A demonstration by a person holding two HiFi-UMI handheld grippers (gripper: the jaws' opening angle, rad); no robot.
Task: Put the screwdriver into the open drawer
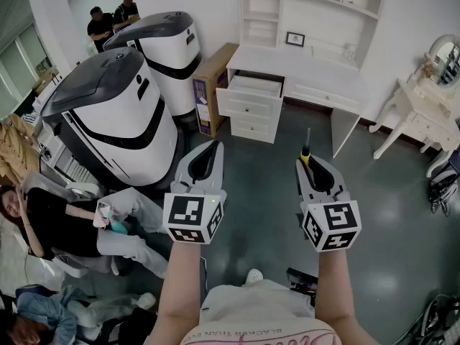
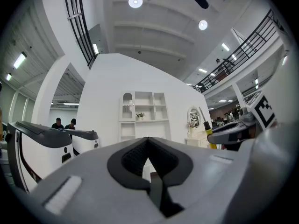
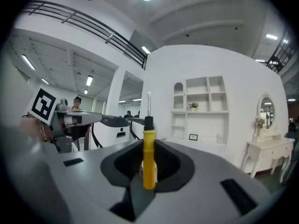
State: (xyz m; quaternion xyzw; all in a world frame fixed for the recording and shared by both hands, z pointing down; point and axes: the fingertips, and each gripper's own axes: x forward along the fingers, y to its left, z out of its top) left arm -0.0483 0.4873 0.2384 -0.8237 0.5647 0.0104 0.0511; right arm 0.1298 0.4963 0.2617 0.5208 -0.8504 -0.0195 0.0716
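Observation:
My right gripper [image 1: 309, 162] is shut on a screwdriver [image 1: 305, 152] with a yellow handle, black collar and thin metal shaft that points forward. In the right gripper view the handle [image 3: 148, 157] stands upright between the pads. My left gripper [image 1: 208, 153] is held level beside it, shut with nothing in it [image 2: 148, 146]. Ahead across the dark floor stands a white desk [image 1: 323, 70]. Its top left drawer [image 1: 253, 85] is pulled open. Both grippers are well short of it.
Two large white-and-black machines [image 1: 115, 113] [image 1: 169, 49] stand at the left, with a cardboard box [image 1: 210, 85] between them and the desk. People sit on the floor at the lower left [image 1: 50, 221]. A white dressing table [image 1: 424, 106] is at the right.

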